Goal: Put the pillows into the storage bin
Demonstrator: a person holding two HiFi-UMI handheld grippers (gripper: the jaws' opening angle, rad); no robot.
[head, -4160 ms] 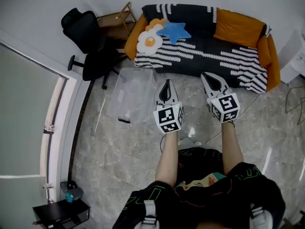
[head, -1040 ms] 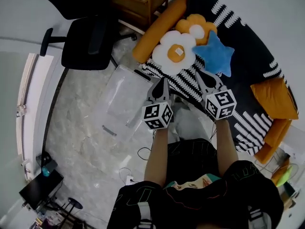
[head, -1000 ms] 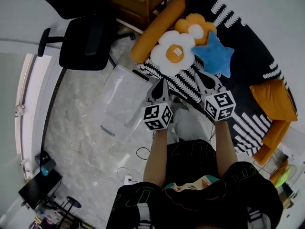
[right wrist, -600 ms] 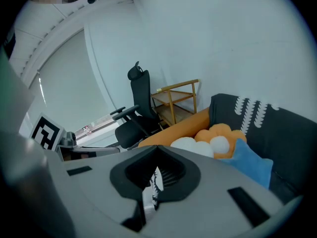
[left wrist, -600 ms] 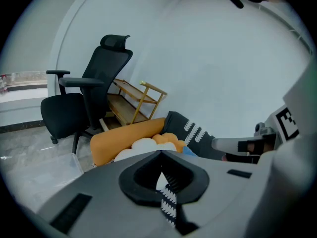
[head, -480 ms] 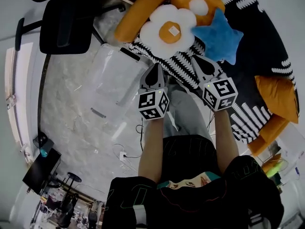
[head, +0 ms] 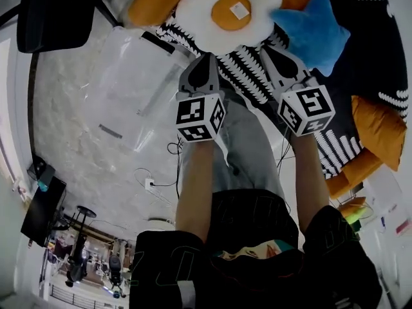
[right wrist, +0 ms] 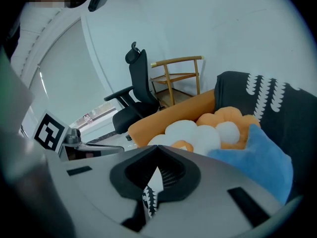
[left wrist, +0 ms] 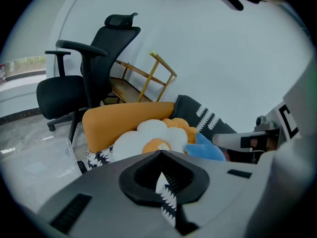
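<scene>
Left hand-held gripper [head: 205, 58]: jaws together, nothing between them; it points at the sofa's front edge.
Right hand-held gripper [head: 266, 49]: jaws together, nothing held; it runs alongside the left one, well apart from it.
White flower pillow [head: 226, 13]: lies on the sofa, leaning on the orange bolster; it sits just ahead of both jaw tips, nearer the left one. No contact can be seen.
Blue star pillow [head: 313, 32]: on the sofa, touching the white flower pillow's right side; just ahead and to the right of the right hand-held gripper.
Orange flower pillow [right wrist: 220, 117]: behind the other two pillows, partly covered by them.
Orange bolster [head: 151, 5]: forms the sofa's left end.
Sofa throw [head: 380, 56]: black with white markings, under the pillows.
Storage bin [head: 109, 56]: clear plastic, on the marble floor [head: 71, 127], left of the left hand-held gripper and beside the sofa's left end; no pillow inside.
Office chair [left wrist: 84, 78]: black, beyond the bin.
</scene>
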